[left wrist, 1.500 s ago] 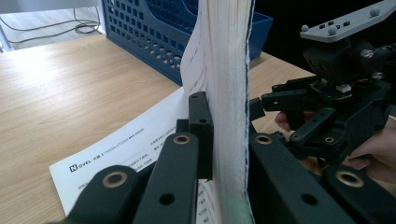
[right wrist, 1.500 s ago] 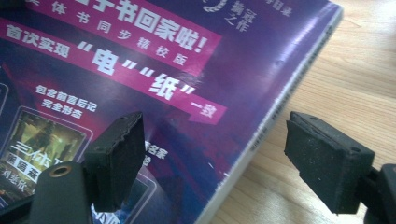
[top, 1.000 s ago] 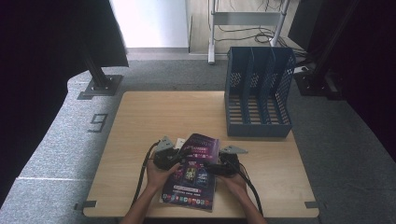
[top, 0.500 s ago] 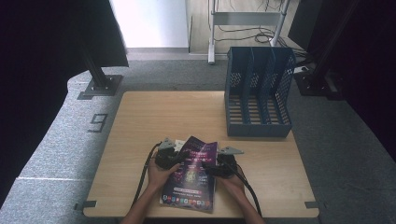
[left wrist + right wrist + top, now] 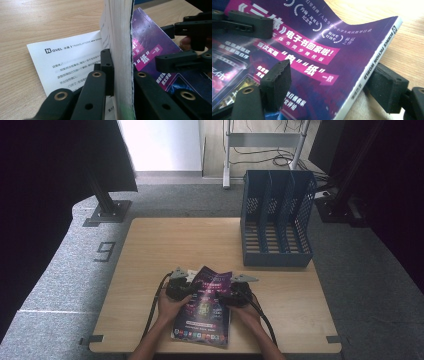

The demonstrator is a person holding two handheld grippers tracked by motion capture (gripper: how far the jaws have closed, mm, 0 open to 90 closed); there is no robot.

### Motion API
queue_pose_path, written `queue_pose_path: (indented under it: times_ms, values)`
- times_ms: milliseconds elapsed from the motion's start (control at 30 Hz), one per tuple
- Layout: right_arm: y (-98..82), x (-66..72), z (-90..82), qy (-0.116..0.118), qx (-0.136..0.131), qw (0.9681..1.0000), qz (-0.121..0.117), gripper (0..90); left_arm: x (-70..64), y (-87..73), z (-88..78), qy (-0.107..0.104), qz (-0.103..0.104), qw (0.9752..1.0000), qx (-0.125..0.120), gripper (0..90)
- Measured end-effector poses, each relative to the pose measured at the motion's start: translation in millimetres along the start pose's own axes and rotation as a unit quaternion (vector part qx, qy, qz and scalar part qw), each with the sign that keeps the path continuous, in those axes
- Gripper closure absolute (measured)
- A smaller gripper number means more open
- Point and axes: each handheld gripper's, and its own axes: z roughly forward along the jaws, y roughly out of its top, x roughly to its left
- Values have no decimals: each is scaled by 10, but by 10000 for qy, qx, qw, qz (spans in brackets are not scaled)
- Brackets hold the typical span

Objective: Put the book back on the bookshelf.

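At the table's near edge, left jaws clamp the purple magazine's point(image 5: 204, 307) lifted pages; right jaws straddle its spine loosely.

a blue file rack point(image 5: 276, 227) stands on the wooden table's point(image 5: 165, 245) far right.

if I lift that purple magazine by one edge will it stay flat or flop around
Probably flop. The purple magazine is a thin softcover whose cover already curves in the right gripper view, so it would likely sag. The left gripper pinches a bunch of pages while a white page lies loose on the table, so pages may fan open. The glossy cover may be slippery.
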Motion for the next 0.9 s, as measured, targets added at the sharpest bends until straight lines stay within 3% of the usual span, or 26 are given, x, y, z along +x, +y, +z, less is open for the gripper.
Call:
queue_pose_path:
  times_ms: [533, 900]
  values:
    - [224, -67, 191, 99, 250, 9996, 19, 292, 37, -4, 12, 3, -77, 10000, 62, 844]
    - [259, -186, 222, 248, 134, 9994, 199, 362, 47, -8, 15, -21, -116, 9999, 53, 844]
